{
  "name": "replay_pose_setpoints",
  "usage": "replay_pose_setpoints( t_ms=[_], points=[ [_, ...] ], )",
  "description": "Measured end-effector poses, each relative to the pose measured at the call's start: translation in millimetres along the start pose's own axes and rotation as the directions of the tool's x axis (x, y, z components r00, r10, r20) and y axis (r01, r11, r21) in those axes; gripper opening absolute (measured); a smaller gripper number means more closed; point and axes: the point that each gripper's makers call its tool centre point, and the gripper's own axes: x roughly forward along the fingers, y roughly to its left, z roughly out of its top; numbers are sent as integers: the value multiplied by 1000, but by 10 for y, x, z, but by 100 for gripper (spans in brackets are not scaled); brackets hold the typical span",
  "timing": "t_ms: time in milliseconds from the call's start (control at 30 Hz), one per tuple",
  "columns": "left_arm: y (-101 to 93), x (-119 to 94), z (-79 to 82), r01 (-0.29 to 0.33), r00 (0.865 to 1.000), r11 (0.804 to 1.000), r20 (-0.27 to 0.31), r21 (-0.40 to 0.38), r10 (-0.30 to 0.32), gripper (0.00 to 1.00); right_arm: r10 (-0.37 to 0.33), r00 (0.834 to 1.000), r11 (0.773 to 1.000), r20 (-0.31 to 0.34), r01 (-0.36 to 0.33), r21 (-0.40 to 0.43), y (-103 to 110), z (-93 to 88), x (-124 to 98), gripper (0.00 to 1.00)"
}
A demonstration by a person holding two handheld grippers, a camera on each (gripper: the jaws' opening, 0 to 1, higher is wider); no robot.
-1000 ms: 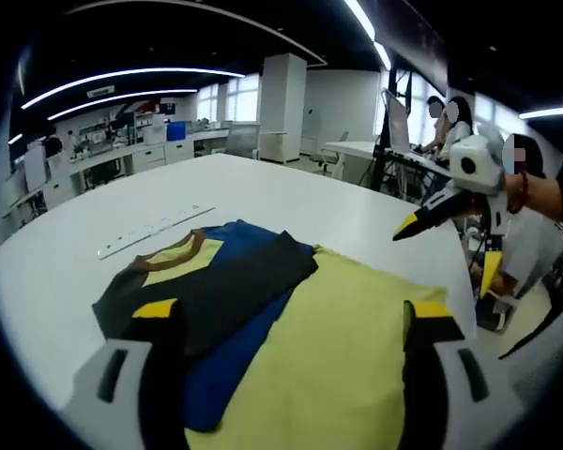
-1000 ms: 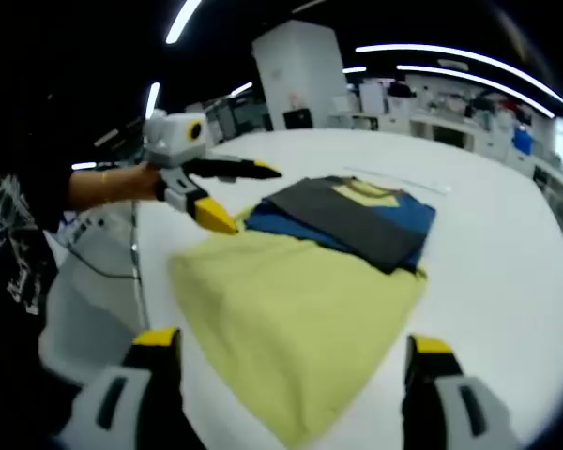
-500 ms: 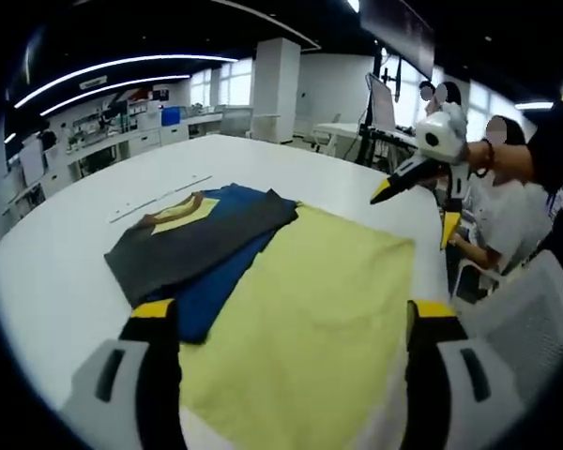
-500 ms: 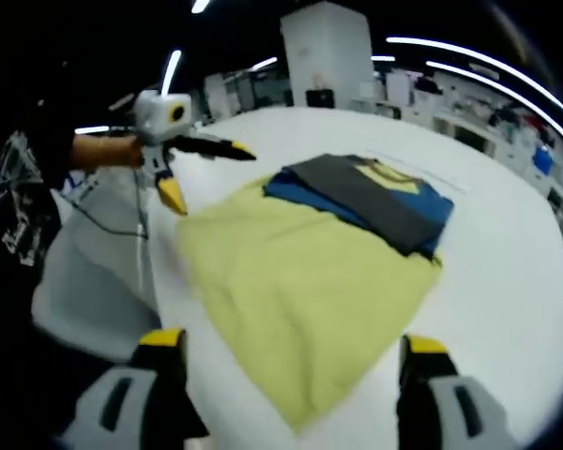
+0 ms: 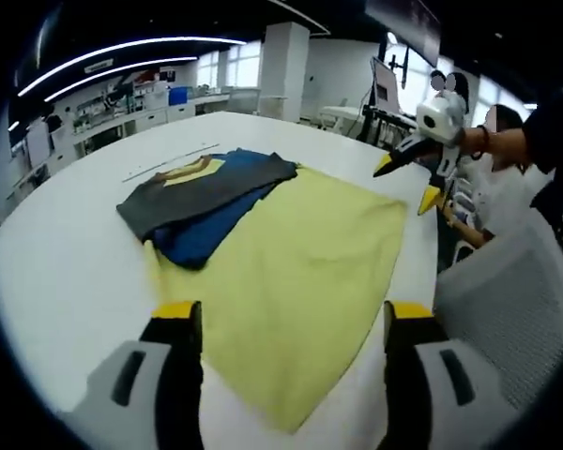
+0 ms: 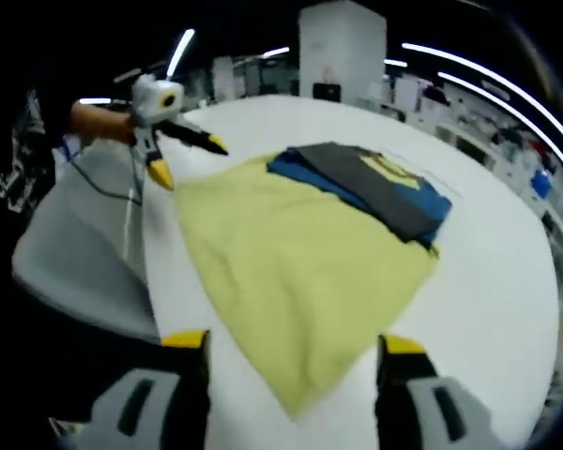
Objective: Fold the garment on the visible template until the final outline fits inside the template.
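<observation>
A yellow template cloth (image 5: 300, 272) is lying flat on the white table (image 5: 66, 253), with the folded dark garment (image 5: 202, 192) resting across its far edge. Both the left gripper (image 5: 286, 323) and right gripper (image 6: 291, 352) are hovering with jaws spread wide and empty. Ceiling light strips (image 5: 122, 52) are glowing over the lab benches (image 5: 131, 117) behind.

I see both views lit evenly by long white ceiling light strips (image 5: 122, 52), bright on the glossy white table (image 5: 66, 244), with barely any shadows. My right gripper view is soft with motion blur; fisheye bending warps everything toward the edges.
</observation>
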Motion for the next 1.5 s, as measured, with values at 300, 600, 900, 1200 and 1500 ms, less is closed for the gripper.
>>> replay_pose_setpoints(
  t_ms=[300, 600, 900, 1200, 1500],
  points=[
    [-190, -19, -284, -3, 998, 999, -57, 50, 6, 61, -7, 1000, 998, -29, 6, -60, 1, -119, 37, 51],
    [-180, -37, -431, -15, 994, 995, -105, 96, 25, 50, 16, 998, 994, -62, -23, -110, 51, -214, 58, 39],
    [-73, -28, -513, -4, 985, 985, -172, 175, 34, 43, -3, 993, 988, -120, -16, -154, 11, -345, 66, 34],
    [-23, -28, -522, 20, 983, 982, -182, 186, 15, 35, 11, 995, 994, -100, -22, -104, -49, -388, 78, 25],
    [19, 9, -502, 41, 981, 974, -195, 225, 4, 6, 10, 997, 998, -82, -14, -53, -112, -358, 103, 5]
  ],
)
